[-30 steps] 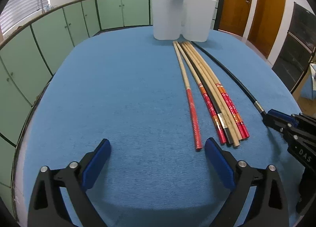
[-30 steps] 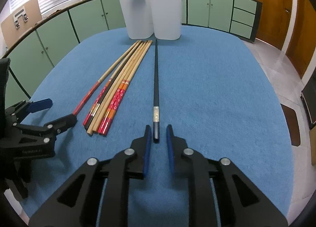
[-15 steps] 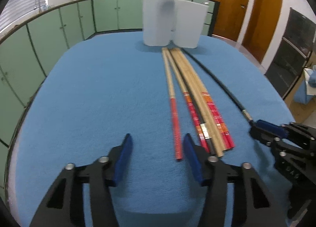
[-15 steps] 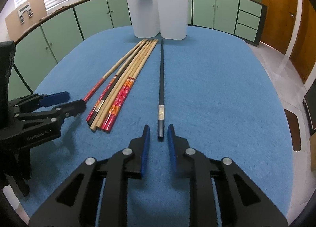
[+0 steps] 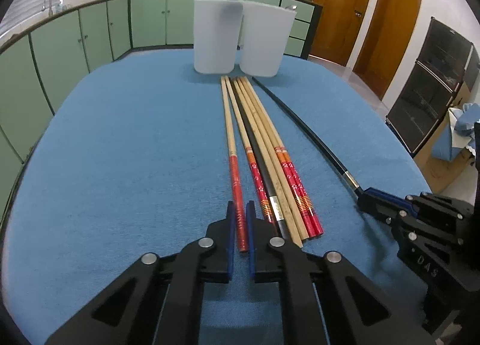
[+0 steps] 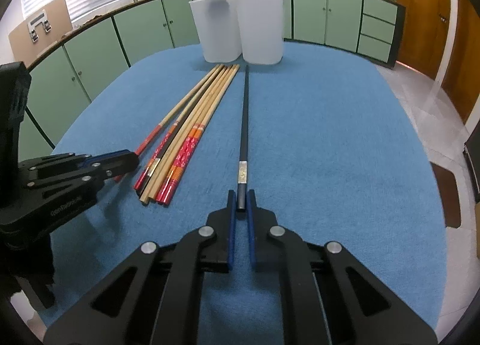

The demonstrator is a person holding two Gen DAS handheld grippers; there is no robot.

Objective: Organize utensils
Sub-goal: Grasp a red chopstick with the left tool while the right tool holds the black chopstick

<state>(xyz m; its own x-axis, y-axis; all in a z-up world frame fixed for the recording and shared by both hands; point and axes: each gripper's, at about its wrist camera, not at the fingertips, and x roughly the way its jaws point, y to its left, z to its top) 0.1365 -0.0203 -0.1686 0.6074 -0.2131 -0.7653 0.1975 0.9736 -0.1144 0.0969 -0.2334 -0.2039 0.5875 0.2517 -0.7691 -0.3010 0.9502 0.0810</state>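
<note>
Several long chopsticks [image 5: 264,146] lie side by side on the blue table [image 5: 120,164], pointing at two white containers [image 5: 214,35]. My left gripper [image 5: 240,210] is shut on the red-handled chopstick [image 5: 237,195] at the left of the bundle, gripping its near end. My right gripper [image 6: 241,198] is shut on the near end of a black chopstick [image 6: 243,134] that lies apart to the right. The left gripper also shows in the right wrist view [image 6: 120,161], and the right gripper in the left wrist view [image 5: 369,198].
The two white containers [image 6: 240,29] stand together at the table's far edge. Green cabinets [image 5: 75,41] run behind the table, wooden doors [image 5: 345,5] at the right. A dark cabinet [image 5: 435,89] and a cardboard box stand right of the table.
My left gripper moved right and forward and closed from wide open onto the red-handled chopstick's near end. My right gripper stayed on the black chopstick and narrowed slightly.
</note>
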